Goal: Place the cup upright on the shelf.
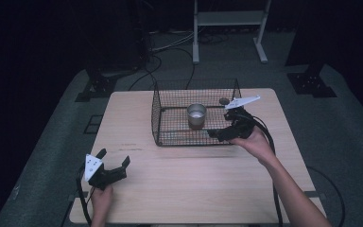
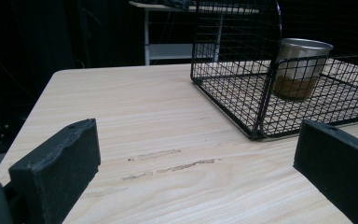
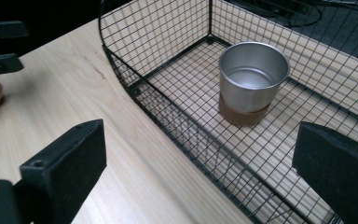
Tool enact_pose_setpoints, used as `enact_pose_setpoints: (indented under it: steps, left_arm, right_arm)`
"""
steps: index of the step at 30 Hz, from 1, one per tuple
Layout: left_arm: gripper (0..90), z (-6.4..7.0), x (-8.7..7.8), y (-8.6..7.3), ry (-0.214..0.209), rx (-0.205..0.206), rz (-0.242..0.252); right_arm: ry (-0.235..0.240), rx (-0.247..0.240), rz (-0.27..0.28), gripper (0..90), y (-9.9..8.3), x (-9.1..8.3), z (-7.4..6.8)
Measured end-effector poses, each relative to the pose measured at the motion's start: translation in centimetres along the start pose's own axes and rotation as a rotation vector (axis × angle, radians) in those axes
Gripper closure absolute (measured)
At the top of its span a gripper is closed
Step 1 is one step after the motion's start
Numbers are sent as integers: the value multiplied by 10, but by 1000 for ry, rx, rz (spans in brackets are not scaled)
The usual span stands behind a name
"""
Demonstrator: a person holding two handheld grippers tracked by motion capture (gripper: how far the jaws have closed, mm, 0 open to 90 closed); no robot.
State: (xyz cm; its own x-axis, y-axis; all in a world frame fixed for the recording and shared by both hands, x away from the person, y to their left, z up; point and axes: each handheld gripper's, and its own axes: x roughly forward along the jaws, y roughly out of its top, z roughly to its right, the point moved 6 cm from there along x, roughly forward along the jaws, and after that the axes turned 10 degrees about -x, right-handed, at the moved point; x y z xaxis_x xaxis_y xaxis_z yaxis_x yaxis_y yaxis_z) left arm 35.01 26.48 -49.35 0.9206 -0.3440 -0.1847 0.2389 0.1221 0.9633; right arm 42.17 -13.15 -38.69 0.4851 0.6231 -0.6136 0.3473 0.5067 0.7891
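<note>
A metal cup stands upright inside a black wire basket on the far half of the wooden table. In my right gripper view the cup is empty, shiny inside, and sits on a round brown base on the basket's mesh floor, well clear of the basket's walls. In my left gripper view the cup shows through the mesh, behind the basket's near corner post.

My right gripper is at the basket's near right corner, held in my right hand. Its jaws are spread wide and hold nothing; from its own camera one jaw hangs over the bare table outside the basket and the other over the basket's floor, with the cup ahead between them.

My left gripper sits low over the near left part of the table, well apart from the basket, gripped by my left hand. Its jaws are also spread wide and empty, pointing toward the basket. Between them the tabletop shows a few scuffed marks.
</note>
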Motion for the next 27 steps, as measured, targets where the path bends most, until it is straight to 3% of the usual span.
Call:
enact_pose_setpoints:
  steps: [11,22,27]
  left_arm:
    - [0,0,0,0,0,-2,0]
    - [0,0,0,0,0,2,-3]
    - [0,0,0,0,0,-2,0]
  right_arm:
    - [8,-6,2,24,-17,-9,-6]
    - [6,30,18,24,-40,-22,-8]
    - [7,24,18,24,-49,-25,-13]
